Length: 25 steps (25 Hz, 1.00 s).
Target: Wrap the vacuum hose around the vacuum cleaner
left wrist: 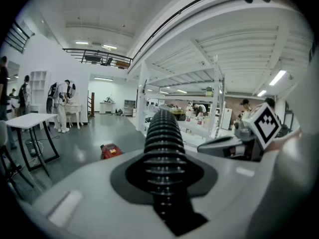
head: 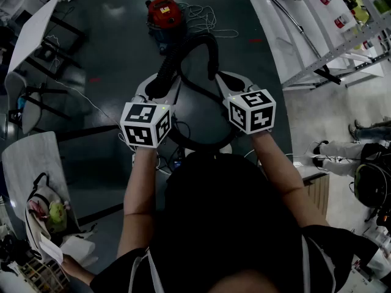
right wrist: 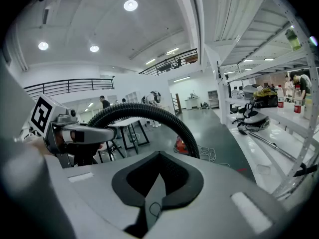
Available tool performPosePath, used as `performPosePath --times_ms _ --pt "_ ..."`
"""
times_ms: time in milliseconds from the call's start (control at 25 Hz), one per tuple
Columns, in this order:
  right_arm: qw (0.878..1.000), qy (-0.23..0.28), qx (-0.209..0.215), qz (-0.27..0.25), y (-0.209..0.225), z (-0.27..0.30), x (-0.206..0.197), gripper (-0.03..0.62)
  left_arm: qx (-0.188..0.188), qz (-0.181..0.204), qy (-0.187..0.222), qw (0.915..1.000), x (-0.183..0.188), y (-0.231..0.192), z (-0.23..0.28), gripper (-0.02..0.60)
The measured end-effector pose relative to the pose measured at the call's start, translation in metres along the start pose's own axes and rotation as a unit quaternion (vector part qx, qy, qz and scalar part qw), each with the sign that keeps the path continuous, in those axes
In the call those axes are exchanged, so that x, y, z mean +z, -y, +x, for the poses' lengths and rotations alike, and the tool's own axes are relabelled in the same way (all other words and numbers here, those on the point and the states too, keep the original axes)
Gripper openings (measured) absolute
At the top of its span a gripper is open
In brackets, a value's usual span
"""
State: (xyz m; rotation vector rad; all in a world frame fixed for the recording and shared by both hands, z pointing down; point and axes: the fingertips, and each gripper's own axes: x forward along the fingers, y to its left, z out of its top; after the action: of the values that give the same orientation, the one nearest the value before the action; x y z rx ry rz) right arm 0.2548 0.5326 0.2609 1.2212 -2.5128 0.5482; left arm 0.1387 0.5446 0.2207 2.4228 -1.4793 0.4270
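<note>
The left gripper (head: 160, 85) (left wrist: 163, 169) was clamped on the black ribbed plastic vacuum hose (head: 174, 52) (left wrist: 163, 128), which ran lengthwise between its dark pads and out past the tips. The right gripper (head: 223, 81) (right wrist: 158, 171) was clenched, its jaws pressed together with none of the hose between them. Both grippers were held side by side in front of the person, angled downward, their marker cubes facing up in the head view.

From the left gripper the hose rose and bent over in a tight arch (right wrist: 144, 109), then came down just past the right gripper's tips. Whether it touched them could not be told.

The red and dark canister vacuum cleaner (head: 164, 14) (left wrist: 110, 151) (right wrist: 182, 146) stood on the dark grey glossy floor (head: 116, 47), well beyond the grippers. A loose white cable (head: 204, 18) lay in coils just beside it. White metal shelving (head: 330, 41) ran along the right side, and a white table (head: 33, 32) stood at the left.
</note>
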Motion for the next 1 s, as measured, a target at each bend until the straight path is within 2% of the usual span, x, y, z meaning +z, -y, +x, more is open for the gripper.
performPosePath --times_ms 560,1000 --pt "1.000 -0.001 0.010 0.028 0.003 0.009 -0.006 -0.008 -0.008 -0.007 -0.002 0.9999 -0.002 0.002 0.006 0.118" --pt "1.000 -0.023 0.011 0.017 0.002 0.016 -0.016 -0.008 0.003 -0.001 -0.004 1.0000 0.001 -0.019 -0.002 0.120"
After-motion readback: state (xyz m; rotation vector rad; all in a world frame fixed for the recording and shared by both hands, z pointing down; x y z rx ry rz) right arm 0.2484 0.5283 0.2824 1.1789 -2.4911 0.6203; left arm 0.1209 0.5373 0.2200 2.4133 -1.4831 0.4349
